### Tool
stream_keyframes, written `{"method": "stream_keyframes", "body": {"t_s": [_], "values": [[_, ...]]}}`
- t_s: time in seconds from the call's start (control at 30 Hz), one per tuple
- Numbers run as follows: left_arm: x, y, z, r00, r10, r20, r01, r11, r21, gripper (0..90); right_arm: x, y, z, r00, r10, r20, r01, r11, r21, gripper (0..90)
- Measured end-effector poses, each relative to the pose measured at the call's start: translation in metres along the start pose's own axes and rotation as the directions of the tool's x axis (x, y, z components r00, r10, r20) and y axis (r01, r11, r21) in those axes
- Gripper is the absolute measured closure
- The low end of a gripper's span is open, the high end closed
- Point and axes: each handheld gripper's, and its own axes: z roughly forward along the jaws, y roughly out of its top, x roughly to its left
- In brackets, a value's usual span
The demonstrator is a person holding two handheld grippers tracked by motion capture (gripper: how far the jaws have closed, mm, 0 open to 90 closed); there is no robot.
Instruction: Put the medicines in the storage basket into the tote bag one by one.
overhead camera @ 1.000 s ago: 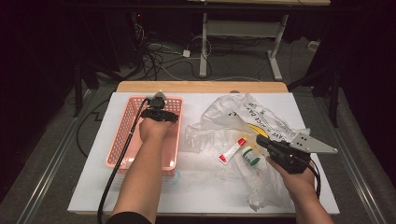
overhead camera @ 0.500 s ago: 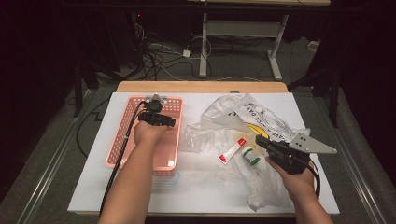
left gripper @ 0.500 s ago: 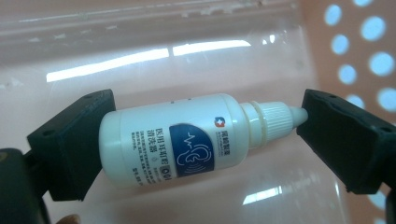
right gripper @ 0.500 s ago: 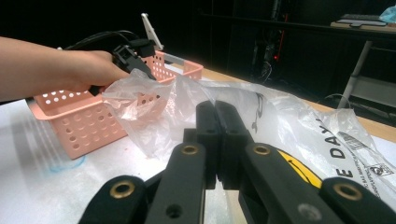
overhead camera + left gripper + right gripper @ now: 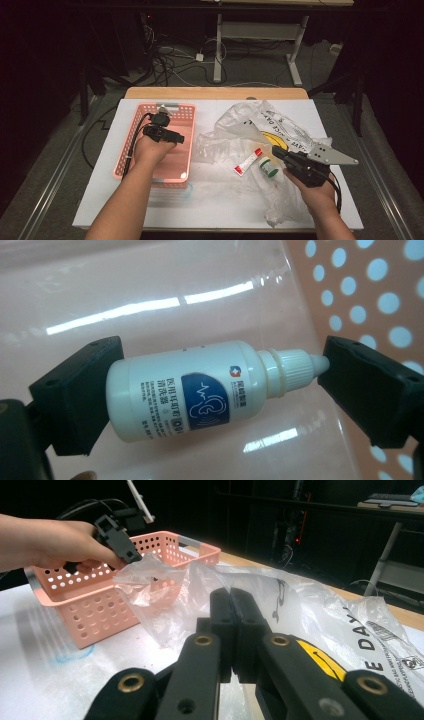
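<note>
A white dropper bottle (image 5: 190, 392) with a blue label lies lengthwise between my left gripper's (image 5: 215, 390) jaws, one pad on its base and the other on the cap tip. That left gripper (image 5: 166, 134) hangs inside the pink basket (image 5: 131, 145), pointing down. At the right, my right gripper (image 5: 280, 154) rests over the crumpled clear plastic bag (image 5: 270, 125). In the right gripper view its jaws (image 5: 231, 630) are pressed together with nothing between them. A red and white tube (image 5: 248, 161) and a small green-capped bottle (image 5: 268, 167) lie just left of its tips.
A white mat (image 5: 215, 200) covers the table, with its wooden edge (image 5: 215, 93) at the back. The basket (image 5: 100, 605) stands left of the bag (image 5: 300, 610) in the right gripper view. Cables and table legs lie on the dark floor beyond.
My left hand has drawn back toward the person and risen a little within the basket. The right hand and its gripper have stayed still.
</note>
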Motion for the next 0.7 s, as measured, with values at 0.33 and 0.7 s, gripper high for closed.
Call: {"method": "stream_keyframes", "body": {"t_s": [0.33, 0.7], "values": [[-0.009, -0.023, -0.031, 0.9974, 0.066, 0.027, -0.064, 0.9957, -0.067, 5.9, 0.000, 0.000, -0.001, 1.0000, 0.006, -0.001, -0.006, 1.000, 0.000, 90.0], [-0.035, -0.054, -0.055, 0.9836, 0.169, 0.064, -0.157, 0.9749, -0.158, 5.9, 0.001, -0.001, 0.000, 1.0000, 0.001, -0.005, -0.001, 1.000, 0.003, 90.0]]}}
